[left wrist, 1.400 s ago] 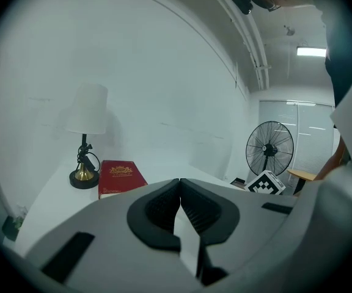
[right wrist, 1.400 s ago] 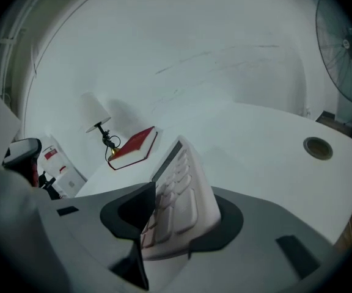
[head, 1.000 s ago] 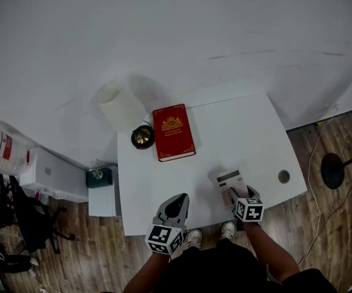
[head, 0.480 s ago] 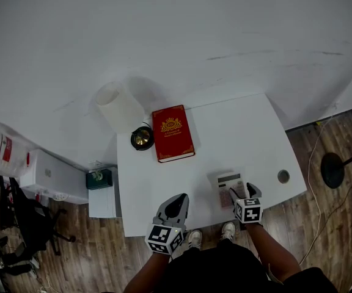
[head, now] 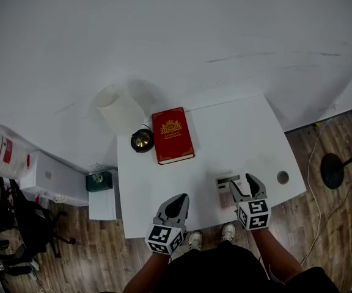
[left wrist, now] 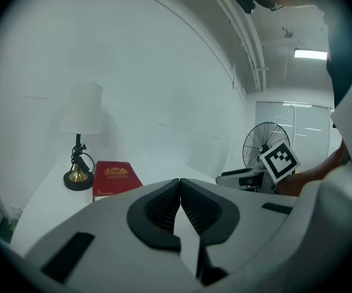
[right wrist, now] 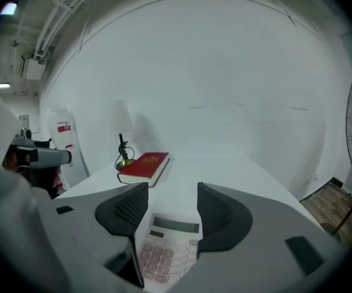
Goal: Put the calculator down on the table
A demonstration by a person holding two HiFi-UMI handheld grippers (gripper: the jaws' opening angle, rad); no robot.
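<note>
The white calculator point(head: 225, 190) point(right wrist: 167, 249) lies flat on the white table point(head: 237, 133), near its front edge on the right. My right gripper point(head: 247, 184) point(right wrist: 167, 203) hangs above the calculator's near end. Its jaws stand apart and are closing with nothing between the pads; the calculator only shows below through the gap. My left gripper point(head: 177, 202) point(left wrist: 180, 185) is shut and empty over the table's front edge, left of the calculator.
A red book point(head: 173, 134) point(left wrist: 112, 177) point(right wrist: 145, 165) lies at the table's back left, beside a lamp point(head: 124, 112) point(left wrist: 81, 133) with a brass base. A cable hole point(head: 283, 177) is right of the calculator. A fan point(head: 335, 170) stands on the floor at the right.
My right gripper has let go of the calculator, risen and drawn back toward the person. The calculator now lies flat on the table. The left gripper has not moved.
</note>
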